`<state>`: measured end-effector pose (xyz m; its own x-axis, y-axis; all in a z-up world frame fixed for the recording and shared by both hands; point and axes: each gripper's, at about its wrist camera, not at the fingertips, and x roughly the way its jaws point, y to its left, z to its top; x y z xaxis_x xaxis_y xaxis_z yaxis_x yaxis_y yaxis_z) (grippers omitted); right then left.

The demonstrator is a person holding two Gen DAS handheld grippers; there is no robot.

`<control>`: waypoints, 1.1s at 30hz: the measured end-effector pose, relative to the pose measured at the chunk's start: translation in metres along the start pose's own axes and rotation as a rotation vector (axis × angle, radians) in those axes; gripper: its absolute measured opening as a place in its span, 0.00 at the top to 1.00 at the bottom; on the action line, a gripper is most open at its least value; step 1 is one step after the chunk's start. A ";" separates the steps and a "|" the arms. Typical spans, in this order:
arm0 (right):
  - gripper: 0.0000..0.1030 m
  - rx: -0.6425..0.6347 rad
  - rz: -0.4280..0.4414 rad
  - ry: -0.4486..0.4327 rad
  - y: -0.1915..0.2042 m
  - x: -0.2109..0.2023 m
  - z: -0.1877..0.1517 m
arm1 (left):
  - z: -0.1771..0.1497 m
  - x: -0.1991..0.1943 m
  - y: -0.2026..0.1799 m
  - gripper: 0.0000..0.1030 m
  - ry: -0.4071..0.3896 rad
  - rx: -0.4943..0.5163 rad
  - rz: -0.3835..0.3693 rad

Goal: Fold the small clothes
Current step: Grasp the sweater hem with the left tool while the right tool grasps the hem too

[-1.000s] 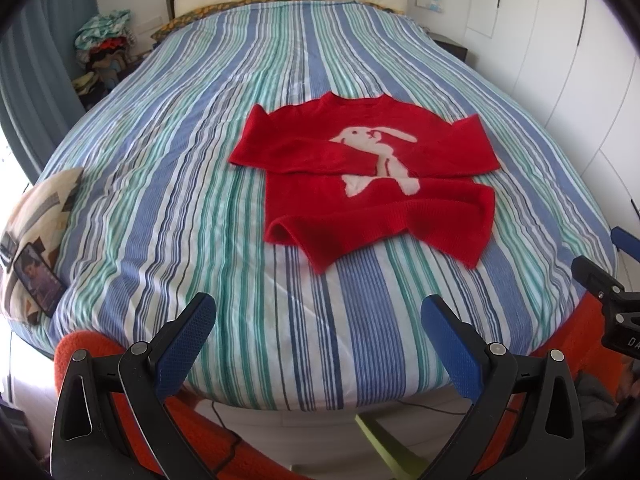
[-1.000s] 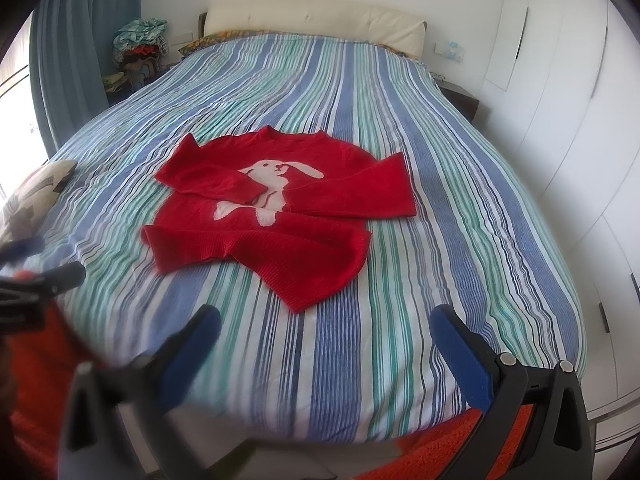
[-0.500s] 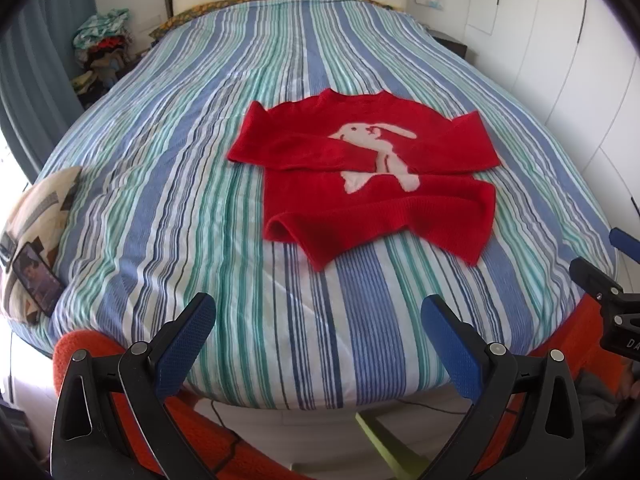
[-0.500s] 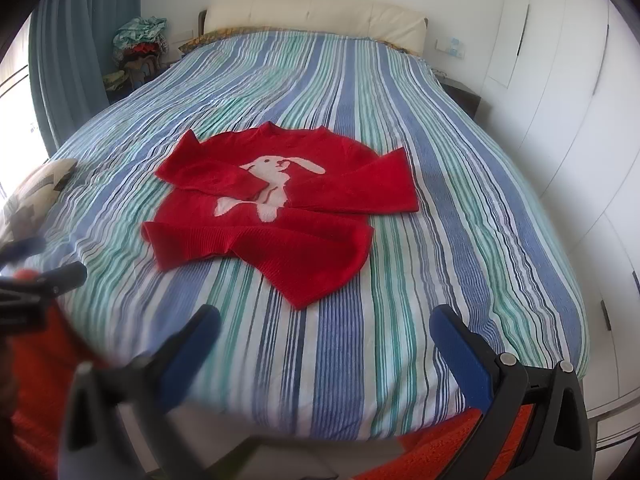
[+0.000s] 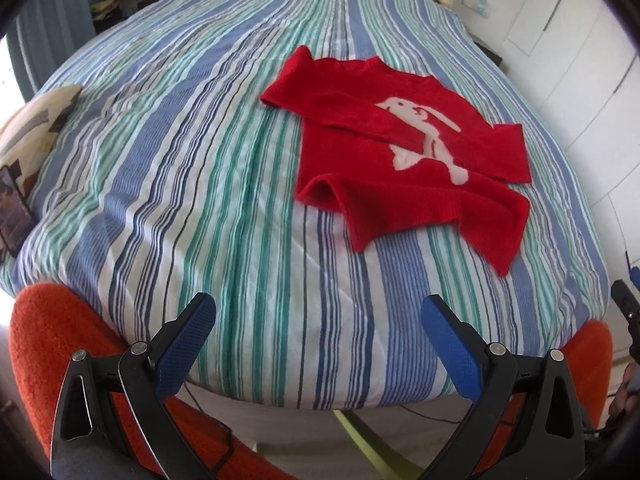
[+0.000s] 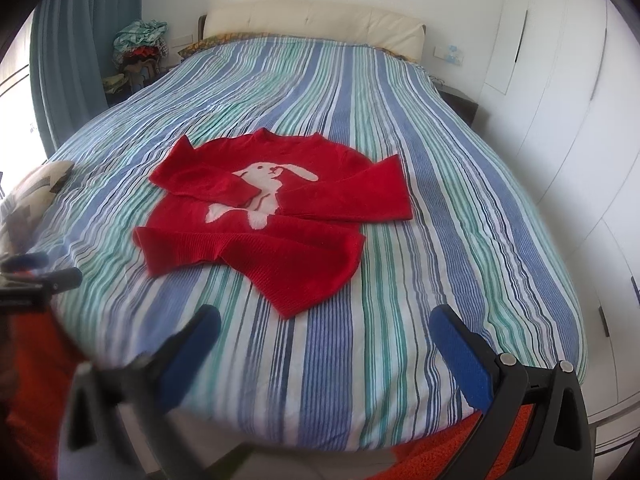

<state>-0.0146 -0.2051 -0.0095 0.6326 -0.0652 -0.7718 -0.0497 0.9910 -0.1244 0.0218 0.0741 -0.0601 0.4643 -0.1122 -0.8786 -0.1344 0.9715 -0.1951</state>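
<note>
A small red sweater (image 5: 404,168) with a white rabbit on its front lies on the striped bed (image 5: 224,184); it also shows in the right wrist view (image 6: 272,224). One sleeve is folded across the chest and the hem is rumpled and partly turned up. My left gripper (image 5: 318,312) is open and empty, above the bed's near edge, short of the sweater. My right gripper (image 6: 324,324) is open and empty, also at the near edge, just in front of the sweater's hem.
A patterned cushion (image 5: 36,120) lies at the bed's left edge. A pile of clothes (image 6: 138,46) stands at the far left by the blue curtain (image 6: 84,40). White wardrobe doors (image 6: 568,112) run along the right. An orange seat (image 5: 52,336) is below the grippers.
The left gripper has swung left and moved closer to the bed, so the sweater now sits to its right. The right gripper has moved slightly nearer. The sweater has not moved.
</note>
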 end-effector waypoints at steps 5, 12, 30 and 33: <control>0.00 0.015 0.016 -0.028 -0.025 0.015 -0.003 | 0.016 0.039 0.007 0.01 0.031 -0.045 -0.113; 0.01 0.318 0.397 0.132 -0.054 0.127 -0.026 | 0.039 0.114 -0.022 0.11 0.063 -0.026 -0.205; 0.95 0.464 0.688 0.434 -0.077 0.151 -0.033 | 0.013 0.073 -0.007 0.96 0.279 0.170 -0.284; 0.94 0.419 0.625 0.471 -0.061 0.179 -0.046 | 0.007 0.103 0.004 0.95 0.312 0.106 -0.257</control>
<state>0.0657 -0.2830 -0.1684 0.1964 0.5524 -0.8101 0.0655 0.8170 0.5729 0.0752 0.0683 -0.1485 0.1811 -0.3963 -0.9001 0.0493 0.9177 -0.3942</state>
